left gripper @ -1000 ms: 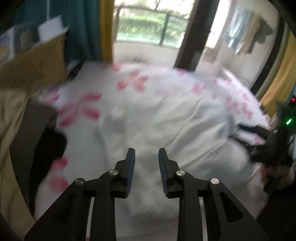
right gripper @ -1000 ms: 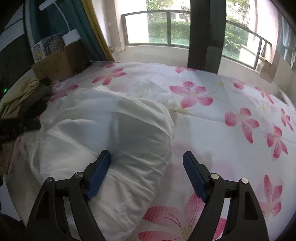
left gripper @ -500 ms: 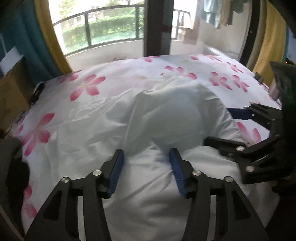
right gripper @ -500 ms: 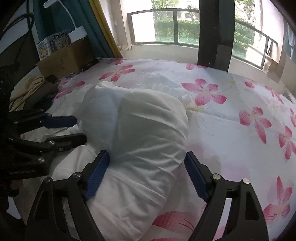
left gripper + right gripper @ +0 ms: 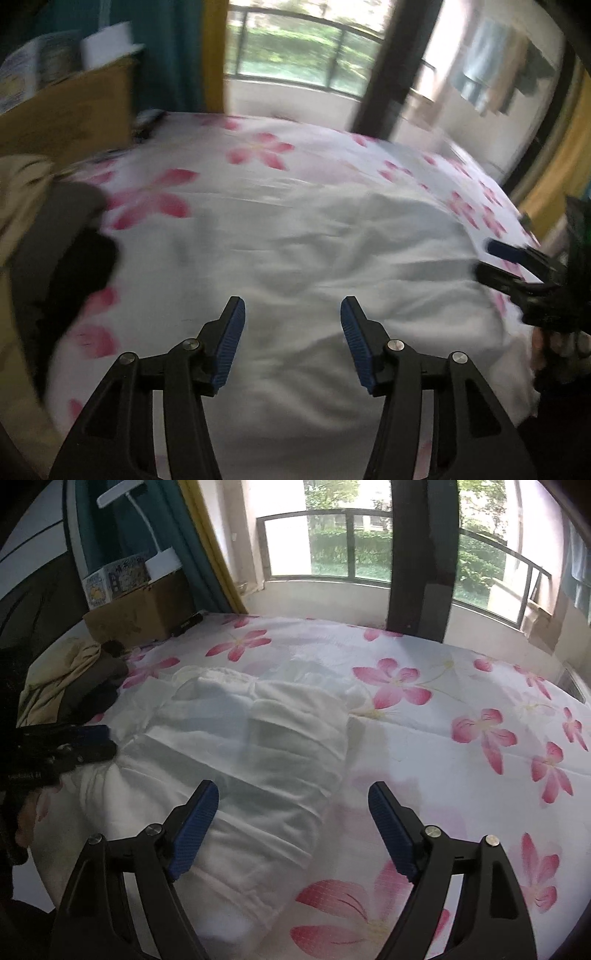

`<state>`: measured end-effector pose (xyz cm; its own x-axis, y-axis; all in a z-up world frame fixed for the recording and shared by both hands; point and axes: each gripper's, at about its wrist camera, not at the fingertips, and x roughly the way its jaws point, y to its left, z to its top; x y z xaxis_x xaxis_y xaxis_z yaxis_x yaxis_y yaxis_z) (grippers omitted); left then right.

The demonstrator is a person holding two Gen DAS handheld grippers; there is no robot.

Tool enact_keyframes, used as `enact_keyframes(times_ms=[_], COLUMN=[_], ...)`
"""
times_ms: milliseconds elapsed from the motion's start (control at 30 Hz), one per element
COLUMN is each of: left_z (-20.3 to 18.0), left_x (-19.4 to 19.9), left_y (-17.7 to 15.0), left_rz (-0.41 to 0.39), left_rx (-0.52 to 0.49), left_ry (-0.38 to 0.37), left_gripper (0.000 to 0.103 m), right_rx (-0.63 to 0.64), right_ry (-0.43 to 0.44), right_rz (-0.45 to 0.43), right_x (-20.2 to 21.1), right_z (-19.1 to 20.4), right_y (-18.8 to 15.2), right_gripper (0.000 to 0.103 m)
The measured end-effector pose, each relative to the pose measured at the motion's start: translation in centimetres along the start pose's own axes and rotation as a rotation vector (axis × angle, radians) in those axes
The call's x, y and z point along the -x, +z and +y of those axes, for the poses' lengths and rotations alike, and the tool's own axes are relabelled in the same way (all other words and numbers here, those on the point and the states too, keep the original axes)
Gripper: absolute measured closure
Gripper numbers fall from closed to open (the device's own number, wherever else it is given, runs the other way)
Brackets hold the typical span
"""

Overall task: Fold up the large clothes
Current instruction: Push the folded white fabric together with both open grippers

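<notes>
A large white garment (image 5: 251, 746) lies in a loosely folded, rumpled heap on the flowered bed sheet (image 5: 461, 686). It fills the middle of the left wrist view (image 5: 332, 251), which is blurred. My left gripper (image 5: 292, 332) is open and empty above the garment's near edge. My right gripper (image 5: 293, 823) is wide open and empty over the garment's right edge. Each gripper shows in the other's view: the right one (image 5: 517, 262) at the garment's right side, the left one (image 5: 81, 742) at its left side.
A pile of beige and dark clothes (image 5: 70, 686) lies at the bed's left side. A cardboard box (image 5: 136, 616) with small boxes on top stands behind it. A window with a railing (image 5: 351, 554) and curtains lies beyond the bed.
My left gripper has opened wider and swung to the left, blurring its view. The garment has settled lower and flatter. My right gripper has stayed wide open in nearly the same place.
</notes>
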<state>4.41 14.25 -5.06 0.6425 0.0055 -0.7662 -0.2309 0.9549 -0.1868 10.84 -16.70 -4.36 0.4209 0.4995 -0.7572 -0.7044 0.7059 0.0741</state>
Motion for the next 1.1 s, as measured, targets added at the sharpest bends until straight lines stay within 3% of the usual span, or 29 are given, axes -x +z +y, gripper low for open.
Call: enact_keyframes(times_ms=[100,200,300,467,667,933,1100], left_z=[2.9,4.7,5.1,4.8,4.1,1.8,0.4], left_x=[-0.2,-1.3,-1.9,-2.8,-3.9,-4.7,-5.2], left_y=[-0.2,-0.4,-0.5,0.0,0.3,0.8,1.0], left_rz=[0.009,0.055,0.067,0.073,0.093,0.106,0.101], left_rx=[0.084,0.15,0.179,0.213,0.272,0.245,0.222], left_ry=[0.042,0.025,-0.039,-0.195,-0.352,-0.446,-0.463], left_gripper=[0.041,0.04,0.035,0.026,0.025,0.02,0.017], right_rx=[-0.039,-0.076,-0.092,-0.134,-0.117,-0.112,-0.107], right_ry=[-0.008,-0.006,-0.012,0.057,0.061,0.07,0.06], right_rz=[-0.01,-0.005,0.002,0.017,0.057,0.083,0.08], right_x=[0.7,0.8,0.7,0.0,-2.4,-4.2,-4.4], right_z=[-1.2,-2.2,-2.8,-3.0,-2.0,-1.7,-1.5], right_y=[0.0,-0.1,-0.3,-0.5,-0.9,-1.1,-1.1], right_gripper=[0.02,0.02,0.02,0.02,0.02,0.02,0.02])
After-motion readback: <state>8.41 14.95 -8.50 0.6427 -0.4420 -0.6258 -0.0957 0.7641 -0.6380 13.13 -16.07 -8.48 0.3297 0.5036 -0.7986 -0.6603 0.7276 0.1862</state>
